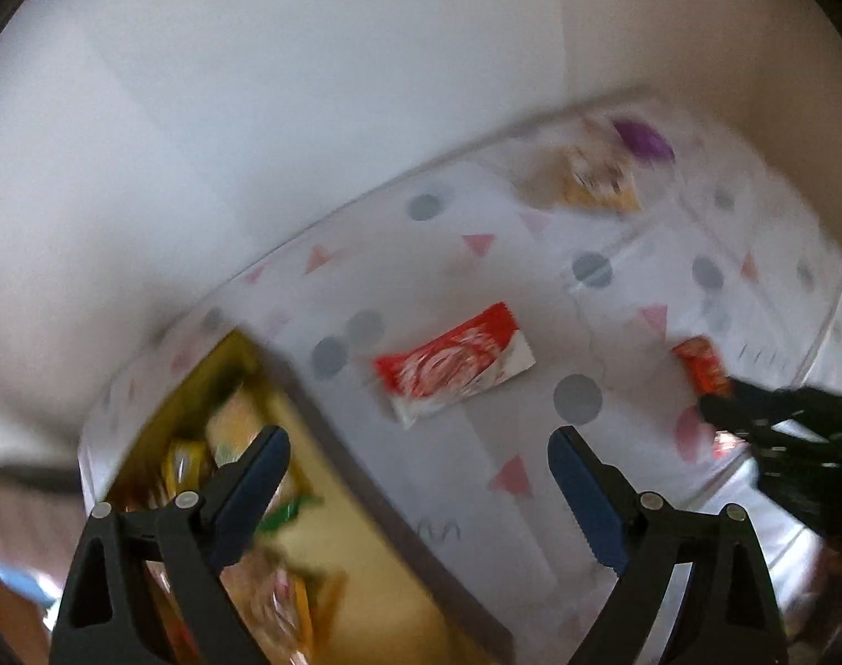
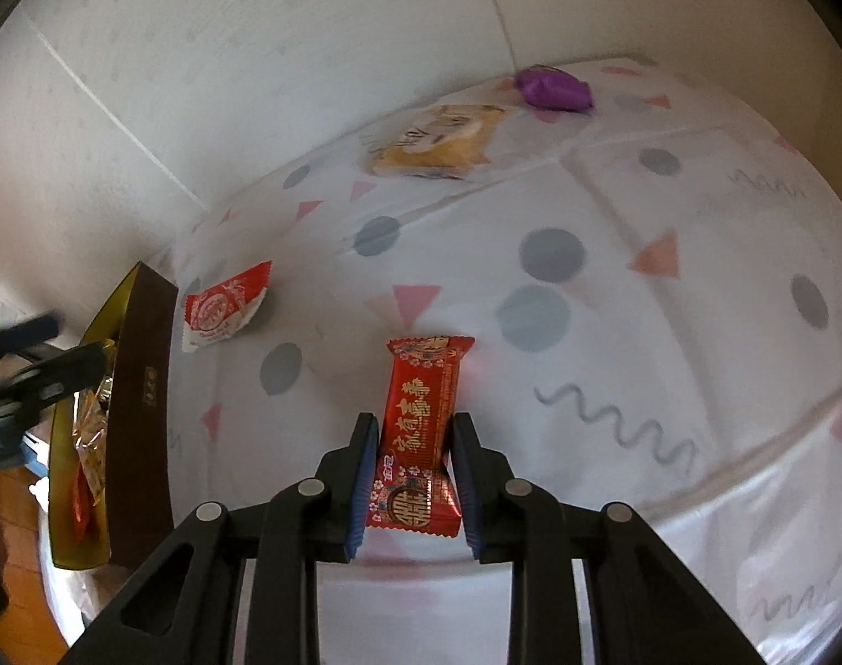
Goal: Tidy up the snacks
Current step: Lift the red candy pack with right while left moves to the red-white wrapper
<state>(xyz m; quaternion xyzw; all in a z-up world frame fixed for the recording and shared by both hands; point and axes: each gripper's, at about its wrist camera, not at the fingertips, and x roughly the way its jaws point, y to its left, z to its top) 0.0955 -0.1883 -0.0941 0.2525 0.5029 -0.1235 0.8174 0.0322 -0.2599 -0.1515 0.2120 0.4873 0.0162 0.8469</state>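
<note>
Your right gripper (image 2: pixel 415 476) pinches the long red foil bar with gold Chinese characters (image 2: pixel 421 432), low at frame centre. Your left gripper (image 1: pixel 418 476) hangs wide and empty. The brown, gold-lined box (image 2: pixel 143 415) at left already holds several snacks; 3 remain on the patterned cloth (image 2: pixel 615 388); their print's unreadable.
</note>
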